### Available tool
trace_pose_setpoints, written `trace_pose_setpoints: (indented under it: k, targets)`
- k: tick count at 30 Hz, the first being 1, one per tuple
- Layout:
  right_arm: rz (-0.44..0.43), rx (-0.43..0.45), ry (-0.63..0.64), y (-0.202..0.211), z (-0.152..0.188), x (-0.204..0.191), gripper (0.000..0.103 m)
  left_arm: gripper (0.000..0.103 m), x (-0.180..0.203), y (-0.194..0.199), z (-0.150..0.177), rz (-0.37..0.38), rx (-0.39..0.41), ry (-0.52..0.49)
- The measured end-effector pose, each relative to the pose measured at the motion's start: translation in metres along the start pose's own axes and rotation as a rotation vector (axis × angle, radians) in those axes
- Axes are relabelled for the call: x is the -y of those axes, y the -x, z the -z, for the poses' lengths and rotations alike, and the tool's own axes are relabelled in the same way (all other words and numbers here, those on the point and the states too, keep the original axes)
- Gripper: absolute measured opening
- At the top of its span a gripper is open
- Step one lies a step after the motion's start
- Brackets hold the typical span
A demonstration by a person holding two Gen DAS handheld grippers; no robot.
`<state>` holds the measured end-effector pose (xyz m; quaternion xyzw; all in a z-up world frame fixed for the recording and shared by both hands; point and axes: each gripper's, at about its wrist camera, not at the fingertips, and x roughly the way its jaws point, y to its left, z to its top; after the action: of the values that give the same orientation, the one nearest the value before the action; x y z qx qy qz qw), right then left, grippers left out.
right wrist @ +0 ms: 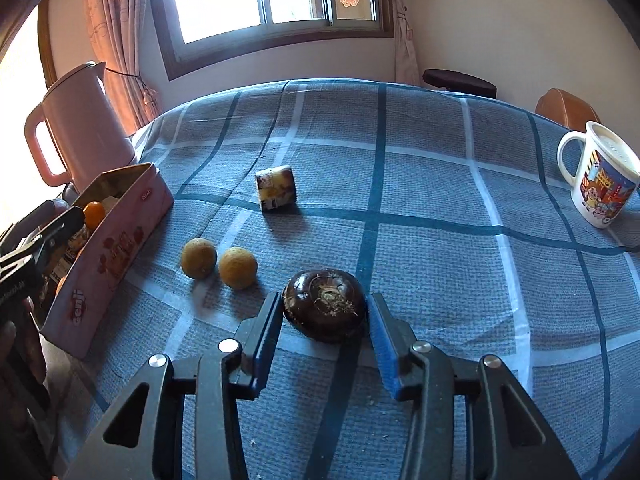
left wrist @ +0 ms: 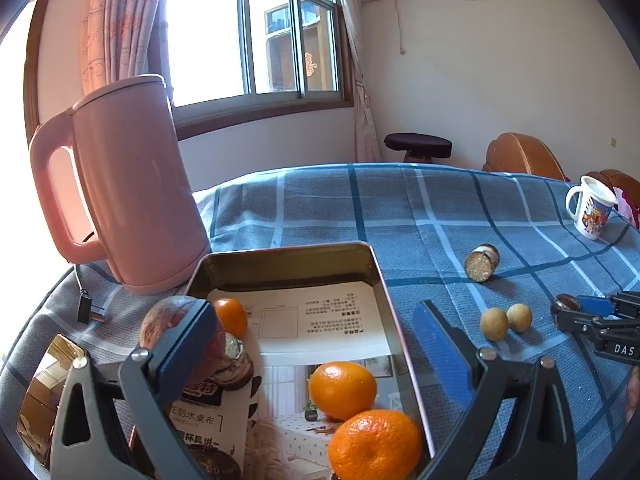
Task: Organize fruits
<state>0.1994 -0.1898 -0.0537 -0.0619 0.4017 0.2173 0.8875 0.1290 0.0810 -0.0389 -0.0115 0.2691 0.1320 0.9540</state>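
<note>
Nearest in the right wrist view, the right gripper (right wrist: pixel 325 322) sits low over a bench covered in a blue checked cloth (right wrist: pixel 440 200). Its jaws are open around a dark brown, round water chestnut (right wrist: pixel 325 306); the left pad looks to be touching it and the right pad is just beside it. The chestnut rests on the cloth.

Using the chestnut as the landmark: just beyond it to the left lie two small tan round fruits (right wrist: pixel 218 266), side by side, almost touching. Further left is a pink tin tray (right wrist: pixel 116 256), with a small orange fruit (right wrist: pixel 94 214) showing inside. Beyond the chestnut, a short wrapped snack roll (right wrist: pixel 276 188) lies on its side. Far left stands a pink kettle (right wrist: pixel 76 132). Far right stands a white printed mug (right wrist: pixel 600 180).

In the left wrist view, the left gripper (left wrist: pixel 316 344) hovers over the tray (left wrist: pixel 288 256), jaws spread wide and holding nothing. Two oranges (left wrist: pixel 360 420) lie at the near end of the tray on printed paper (left wrist: pixel 316 316). A reddish round fruit (left wrist: pixel 176 316) sits behind the left finger, and whether it is inside the tray cannot be told.
</note>
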Motion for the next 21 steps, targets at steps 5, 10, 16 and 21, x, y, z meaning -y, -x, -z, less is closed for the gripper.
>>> trace_pose_setpoints:
  k: [5,10,16,21]
  targets:
    - [0.016,0.014,-0.01,0.005,0.001,0.009,0.046,0.101,0.014,0.026,-0.005,0.04,0.065,0.016]
    - [0.025,0.031,-0.025,0.01,0.001,0.016,0.046,0.099,0.072,0.031,-0.01,0.094,0.057,-0.089]
    - [0.026,0.036,-0.02,0.011,0.002,0.015,0.046,0.07,0.111,-0.012,-0.005,0.132,-0.1,-0.135]
    - [0.012,0.036,-0.022,0.012,0.002,0.016,0.046,0.062,0.122,-0.028,0.0,0.157,-0.177,-0.15]
